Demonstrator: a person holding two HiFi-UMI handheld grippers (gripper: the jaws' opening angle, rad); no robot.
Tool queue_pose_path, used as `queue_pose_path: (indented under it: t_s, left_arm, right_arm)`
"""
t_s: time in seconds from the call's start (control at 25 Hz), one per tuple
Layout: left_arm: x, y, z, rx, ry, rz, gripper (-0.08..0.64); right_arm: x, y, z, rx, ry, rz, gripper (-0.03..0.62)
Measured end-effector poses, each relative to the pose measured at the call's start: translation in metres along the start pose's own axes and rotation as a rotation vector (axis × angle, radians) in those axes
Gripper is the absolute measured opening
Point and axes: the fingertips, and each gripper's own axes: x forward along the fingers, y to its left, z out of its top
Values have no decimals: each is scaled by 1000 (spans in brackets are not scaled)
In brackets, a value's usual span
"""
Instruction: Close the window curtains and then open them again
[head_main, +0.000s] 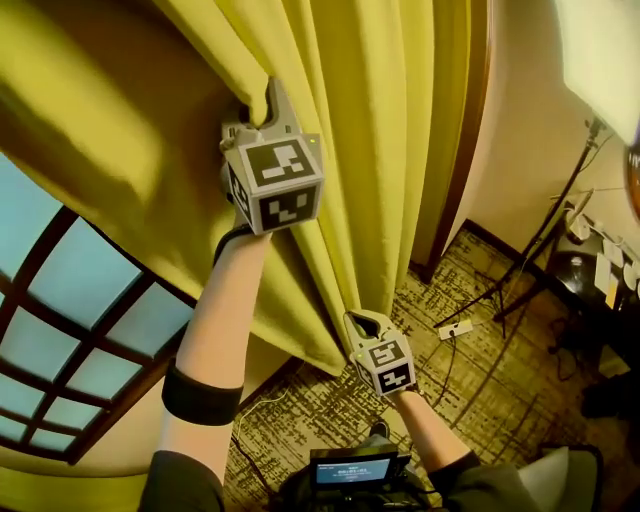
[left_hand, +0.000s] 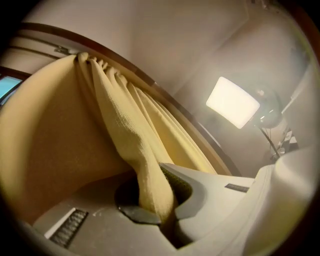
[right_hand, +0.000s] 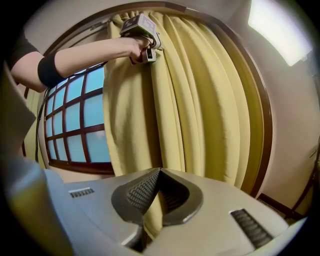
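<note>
the left gripper (head_main: 270, 100) is raised high on an outstretched arm and clenched on a fold of the yellow curtain (head_main: 385, 150). in the left gripper view the cloth runs down from the curved rail (left_hand: 115, 57) and is pinched tight between the two jaws. the right gripper (head_main: 358, 322) sits lower and nearer the person. its jaws are also closed on a fold of the same curtain, near its lower edge just above the patterned carpet (head_main: 480, 390). the curtain is bunched toward the right side of the arched window (head_main: 85, 300), beside the dark wooden frame, and a slack swag of it drapes leftward from the left gripper across the top of the panes. most of the blue glass lies uncovered. a bright lamp panel (left_hand: 232, 101) glows on a stand to the right.
</note>
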Motion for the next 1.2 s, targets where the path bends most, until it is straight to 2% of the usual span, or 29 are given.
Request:
queue_pose_path:
  t_s: [0.12,0.32,0.52,0.68,0.8,1.0,1.2]
  left_arm:
    - [15,-8,7,11,-12,2,0]
    - [17,6,-2,16,9,49,0]
    - [6,20,-15,30,13,55,0]
    - [18,18,-16,19,-16,52,0]
    - [6,33,-22,13,-24,58,0]
    - [8,43,-31,8,-35,57,0]
    - [9,55,-33,55,-49,88,0]
  right_arm:
    - [-6,-24,4,12,7,-3,14]
    - [-8,-64,5,9,7,-21,14]
    - [6,-60,11,7,8,-7,14]
    - [26,-72,24,-20,14,-3,14]
    - [35,-56,29,-12,13,5,14]
    - [49,-65,52,-31,-3,-26,14]
    - [68,-60,69,-75,-27,-36,14]
